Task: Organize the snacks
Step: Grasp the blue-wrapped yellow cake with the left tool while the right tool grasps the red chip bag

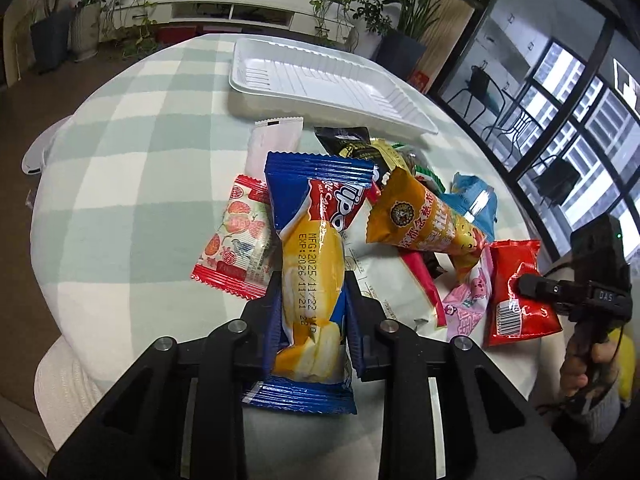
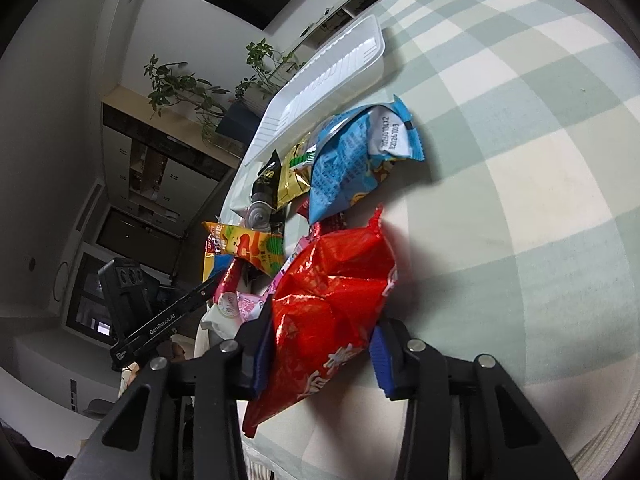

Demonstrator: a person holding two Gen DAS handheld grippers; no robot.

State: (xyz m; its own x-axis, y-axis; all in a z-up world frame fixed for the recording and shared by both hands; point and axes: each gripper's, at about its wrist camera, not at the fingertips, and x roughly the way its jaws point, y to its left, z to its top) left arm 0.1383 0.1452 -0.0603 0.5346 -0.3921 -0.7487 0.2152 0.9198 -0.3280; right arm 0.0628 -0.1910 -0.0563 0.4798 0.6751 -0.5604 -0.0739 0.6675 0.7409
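Observation:
My left gripper [image 1: 314,294] is shut on a blue-and-yellow cake packet [image 1: 312,264], its pads pressing the packet's narrow middle. The packet lies lengthwise between the fingers, over the checked tablecloth [image 1: 132,168]. My right gripper [image 2: 320,340] is shut on a crumpled red snack packet [image 2: 332,304], which bulges up between its fingers. In the left wrist view that red packet [image 1: 516,300] lies at the right end of the snack pile, with the right gripper [image 1: 528,286] on it. An empty white tray [image 1: 320,76] [image 2: 332,76] sits behind the pile.
Several loose snacks lie in a heap: an orange packet [image 1: 424,220], a light blue one [image 2: 352,160], a red-and-white one [image 1: 236,240], a pink one [image 1: 468,300], a black one [image 1: 348,140]. Potted plants [image 1: 132,12] stand beyond the round table. A hand [image 1: 588,364] holds the right gripper.

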